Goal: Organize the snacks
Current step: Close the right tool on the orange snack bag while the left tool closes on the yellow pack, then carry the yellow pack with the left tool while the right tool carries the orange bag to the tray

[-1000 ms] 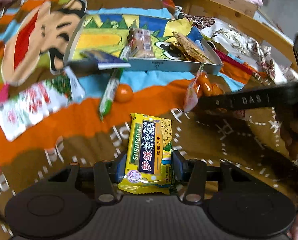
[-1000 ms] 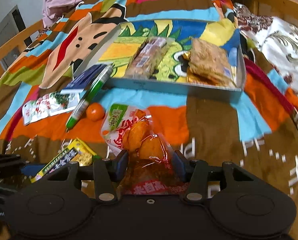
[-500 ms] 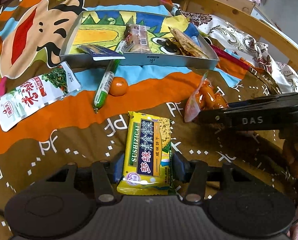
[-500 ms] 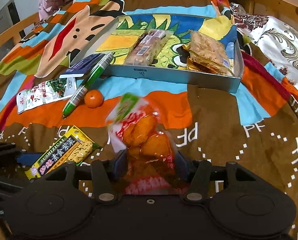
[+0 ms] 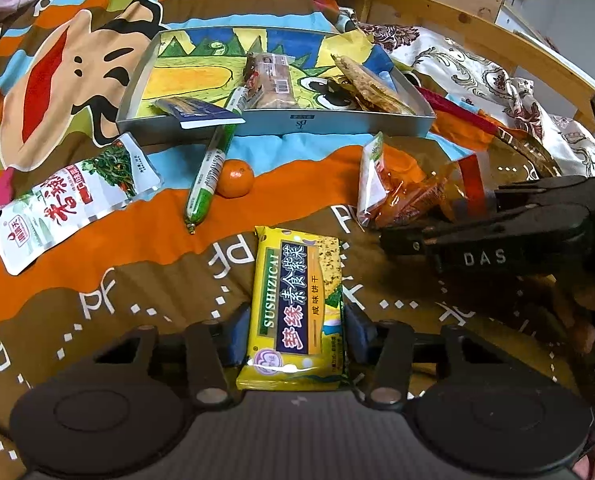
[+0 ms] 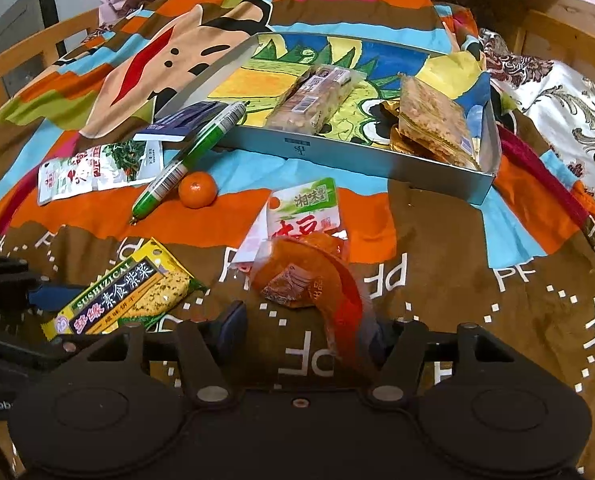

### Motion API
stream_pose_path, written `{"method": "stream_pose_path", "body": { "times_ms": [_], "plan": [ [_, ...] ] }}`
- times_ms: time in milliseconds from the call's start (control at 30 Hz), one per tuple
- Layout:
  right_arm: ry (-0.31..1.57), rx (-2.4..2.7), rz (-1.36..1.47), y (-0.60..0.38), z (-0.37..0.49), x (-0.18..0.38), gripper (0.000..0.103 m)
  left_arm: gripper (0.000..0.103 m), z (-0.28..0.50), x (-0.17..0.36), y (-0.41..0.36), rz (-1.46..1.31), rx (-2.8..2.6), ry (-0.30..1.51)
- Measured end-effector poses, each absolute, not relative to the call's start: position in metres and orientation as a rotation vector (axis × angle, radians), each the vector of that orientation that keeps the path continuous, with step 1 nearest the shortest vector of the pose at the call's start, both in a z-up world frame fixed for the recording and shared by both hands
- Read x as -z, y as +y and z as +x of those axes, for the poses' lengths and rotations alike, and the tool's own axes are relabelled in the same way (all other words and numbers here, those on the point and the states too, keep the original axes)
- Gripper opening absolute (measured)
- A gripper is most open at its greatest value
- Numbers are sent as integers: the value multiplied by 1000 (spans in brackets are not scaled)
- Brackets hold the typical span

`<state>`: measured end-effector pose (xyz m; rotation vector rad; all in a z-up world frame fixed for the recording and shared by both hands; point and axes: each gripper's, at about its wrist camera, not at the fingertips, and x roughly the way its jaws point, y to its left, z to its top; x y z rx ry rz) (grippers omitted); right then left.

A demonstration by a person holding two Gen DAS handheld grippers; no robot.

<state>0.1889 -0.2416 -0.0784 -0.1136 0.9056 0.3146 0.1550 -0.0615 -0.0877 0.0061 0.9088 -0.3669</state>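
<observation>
Left gripper closing on yellow cracker pack between its pads, right gripper opening, orange snack bag loose ahead, tray beyond.

You get even, soft indoor light in both wrist views; colours saturated, no harsh shadows on blanket. Strong fisheye bend: bed frame curves, corners go black. Glare streak on lower end of yellow cracker pack; shine on white pouch. Print on both stays sharp. Orange snack bag looks soft and smeared near its lower red edge in right wrist view. Gripper bodies at bottom sit dark, little detail. Pale wall at top right of left view slightly washed out.
</observation>
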Motion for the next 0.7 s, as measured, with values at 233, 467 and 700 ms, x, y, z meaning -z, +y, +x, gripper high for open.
{"method": "stream_pose_path", "body": {
  "times_ms": [233, 467, 700],
  "plan": [
    [899, -323, -124, -241, 191, 80, 64, 55, 156, 89, -63, 11, 367, 907],
    [892, -284, -194, -238, 189, 78, 34, 51, 154, 91, -69, 73, 359, 894],
    [869, -261, -212, -242, 178, 73, 17, 51, 140, 80, -71, 80, 351, 830]
  ]
}}
